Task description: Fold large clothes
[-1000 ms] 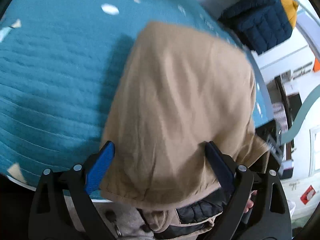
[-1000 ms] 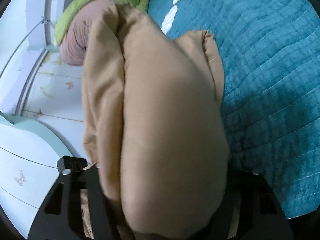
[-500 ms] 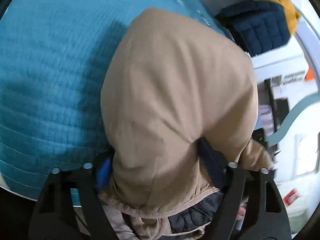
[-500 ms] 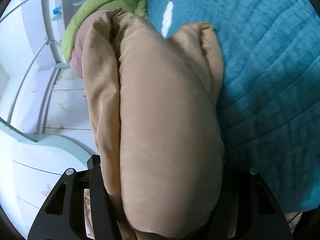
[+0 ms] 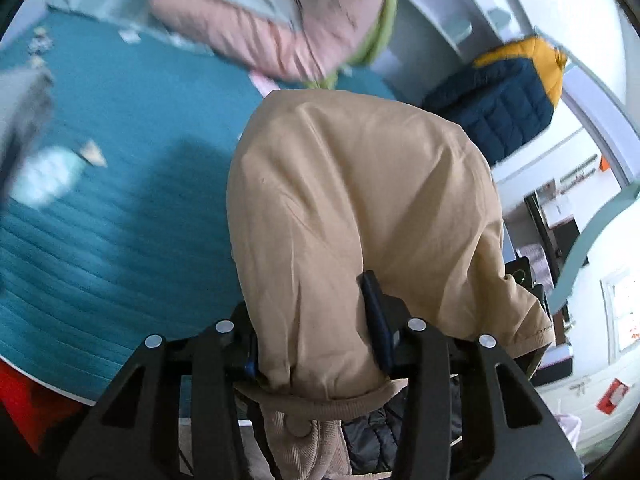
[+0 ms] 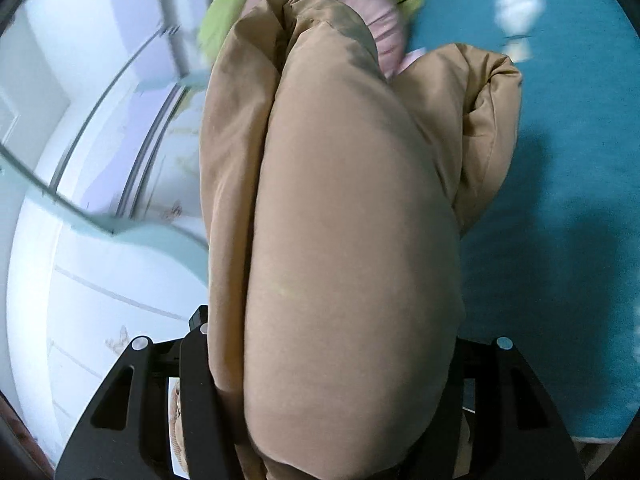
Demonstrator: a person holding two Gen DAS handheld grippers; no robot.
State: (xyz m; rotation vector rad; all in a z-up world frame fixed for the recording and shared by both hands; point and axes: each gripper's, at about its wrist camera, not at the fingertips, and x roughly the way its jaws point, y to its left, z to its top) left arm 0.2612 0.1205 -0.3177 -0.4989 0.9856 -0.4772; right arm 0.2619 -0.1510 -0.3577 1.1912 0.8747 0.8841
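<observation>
In the left wrist view we see the left gripper with its jaws just drawn together and now pinched on a fold of the tan jacket; the blue pad on the right finger presses into the cloth, while the other pad is mostly buried under it. The jacket bulges up and away from the jaws, and its ribbed hem hangs near us below the fingers. Beyond and to the left lies the teal quilted bedspread. At the far end a pink padded garment with a green edge rests on the bed. To the far right a navy and yellow puffer jacket lies folded. No box or basket shows here.

In the right wrist view we see the right gripper, its fingers standing on either side of a thick puffy roll of the same tan jacket, which fills the gap between them; the pads are hidden by the cloth, but the garment is plainly clamped. The far end of the jacket reaches the pink and green garment. The teal bedspread spreads to the right, and a white cabinet front stands to the left.
</observation>
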